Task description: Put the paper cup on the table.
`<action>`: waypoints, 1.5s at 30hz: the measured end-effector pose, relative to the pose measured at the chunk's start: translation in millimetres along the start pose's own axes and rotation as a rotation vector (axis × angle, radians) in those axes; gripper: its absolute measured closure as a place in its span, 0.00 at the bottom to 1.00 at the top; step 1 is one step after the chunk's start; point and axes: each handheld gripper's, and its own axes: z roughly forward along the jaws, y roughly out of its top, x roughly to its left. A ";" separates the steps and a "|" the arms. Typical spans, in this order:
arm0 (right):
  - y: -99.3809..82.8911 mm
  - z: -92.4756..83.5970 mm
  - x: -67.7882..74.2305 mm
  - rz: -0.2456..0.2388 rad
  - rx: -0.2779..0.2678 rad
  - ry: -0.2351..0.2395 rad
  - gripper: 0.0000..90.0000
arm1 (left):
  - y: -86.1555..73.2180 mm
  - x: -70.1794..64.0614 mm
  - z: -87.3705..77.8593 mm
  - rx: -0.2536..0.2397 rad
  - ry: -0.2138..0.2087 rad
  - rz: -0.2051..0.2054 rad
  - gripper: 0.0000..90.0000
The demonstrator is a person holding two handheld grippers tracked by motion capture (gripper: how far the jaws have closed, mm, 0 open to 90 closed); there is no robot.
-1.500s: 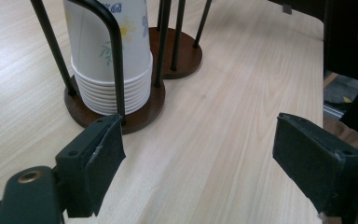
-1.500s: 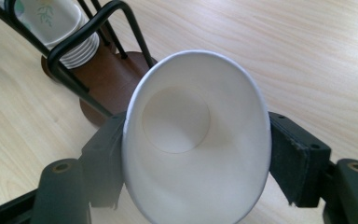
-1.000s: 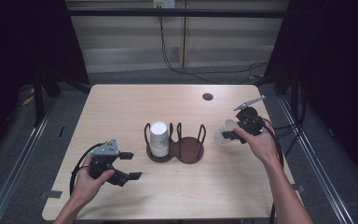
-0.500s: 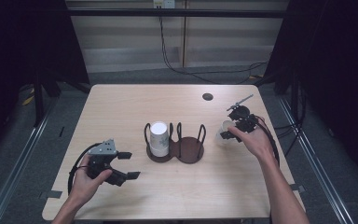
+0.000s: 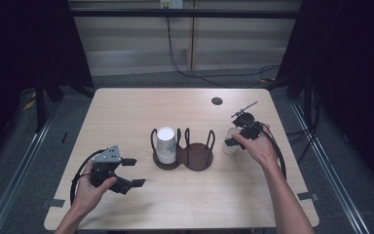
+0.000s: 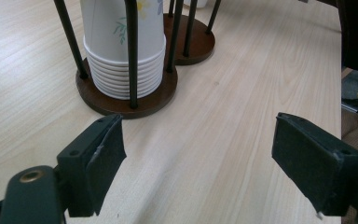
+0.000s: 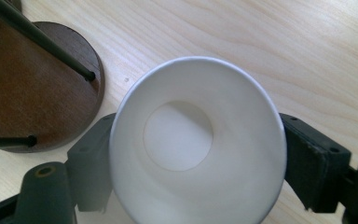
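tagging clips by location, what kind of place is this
Probably a lab or recording bay rather than a home: a bare wooden table ringed by dark curtains, cables trailing over a grey floor, and a hand-held left gripper.

The table [image 5: 126, 112] is pale wood with a fine grain. The holder [image 6: 121, 105] has a dark brown base and black rods, and its white cups [image 6: 121, 42] carry a green-leaf and yellow-flower print. The single cup [image 7: 196, 140] is plain white between black jaws.

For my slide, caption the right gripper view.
Right gripper clasps an empty white paper cup beside the dark wooden holder base.
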 end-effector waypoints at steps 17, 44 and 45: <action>-12.1 -6.5 -1.3 0.066 -0.147 0.053 0.15 | -0.8 -2.8 3.1 0.002 -0.024 -0.003 0.19; -45.5 -30.3 8.1 0.170 -0.406 0.034 0.15 | -2.9 -5.0 6.1 -0.017 -0.028 -0.040 0.19; -48.4 -32.7 9.3 0.173 -0.427 0.020 0.15 | -2.9 -5.0 6.1 -0.018 -0.026 -0.040 0.19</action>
